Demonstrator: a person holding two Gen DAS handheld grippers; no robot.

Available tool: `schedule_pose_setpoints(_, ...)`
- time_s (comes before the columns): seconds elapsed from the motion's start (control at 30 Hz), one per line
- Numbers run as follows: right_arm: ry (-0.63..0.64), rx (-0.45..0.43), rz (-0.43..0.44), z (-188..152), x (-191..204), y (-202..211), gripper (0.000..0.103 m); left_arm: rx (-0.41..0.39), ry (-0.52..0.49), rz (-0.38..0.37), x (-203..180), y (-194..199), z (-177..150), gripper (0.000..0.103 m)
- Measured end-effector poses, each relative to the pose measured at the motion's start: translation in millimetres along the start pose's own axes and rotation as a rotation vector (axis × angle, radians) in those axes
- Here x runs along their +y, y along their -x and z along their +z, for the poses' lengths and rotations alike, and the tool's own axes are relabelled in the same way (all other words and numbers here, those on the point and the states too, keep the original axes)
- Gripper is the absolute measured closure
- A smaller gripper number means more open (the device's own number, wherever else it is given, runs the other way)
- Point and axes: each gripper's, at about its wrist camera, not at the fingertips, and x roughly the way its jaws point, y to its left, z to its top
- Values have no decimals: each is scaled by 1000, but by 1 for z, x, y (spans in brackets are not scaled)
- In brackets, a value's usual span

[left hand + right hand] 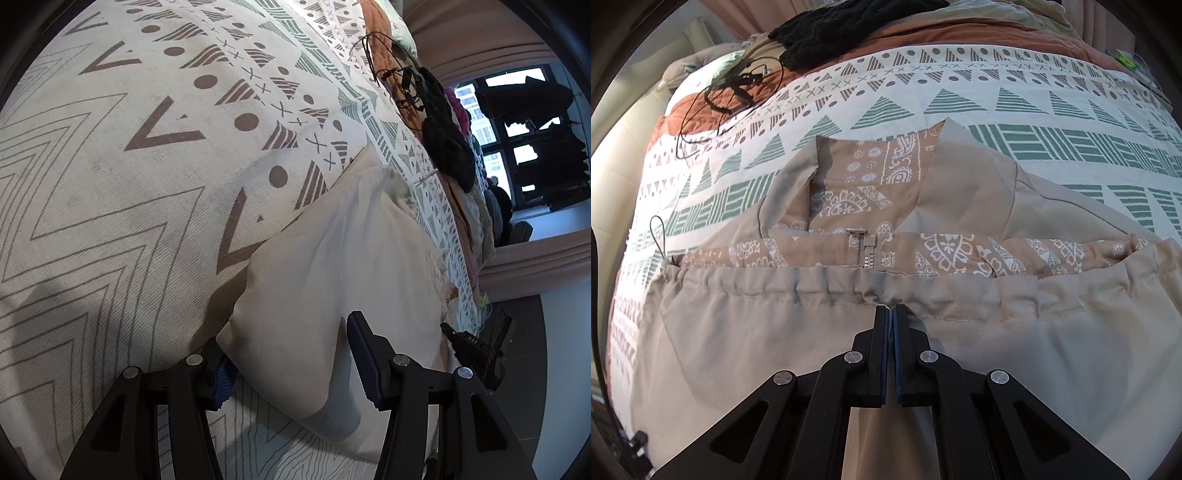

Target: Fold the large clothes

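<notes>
Here we see the beige jacket [960, 354] lying flat on the patterned bedspread [997, 110]. Our right gripper [891, 308] has its fingers pressed together at the drawstring hem. Our left gripper [291, 354] has its fingers spread wide around a jacket corner [314, 295].

Only one marking resembles lettering. In the left wrist view, at about 4 o'clock, a black device [476, 347] lies just beside the cream cloth [332, 280]; it bears small pale characters, roughly "0 A S", too small and too tilted to read with certainty. The bedspread [1015, 107] carries only printed shapes: dots, crosses, chevrons, striped triangles. The paisley lining [871, 184] of the beige jacket [812, 350], at the centre of the right wrist view, shows ornament alone. The zipper pull [857, 233] shows no legible brand mark.
</notes>
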Motion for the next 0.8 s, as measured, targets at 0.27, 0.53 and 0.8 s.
schedule_pose_setpoints(0.27,-20,-13,35,5,-4,-12,99,-41,-1,12,-3,-7,0,86)
schedule_pose_setpoints(0.53,-14,-4,84,-14,-7,36,43,-100,7,-9,-7,10,-9,96)
schedule_pose_setpoints(0.8,2,-31,124,-83,-16,98,43,-137,3,-4,-5,41,-30,97)
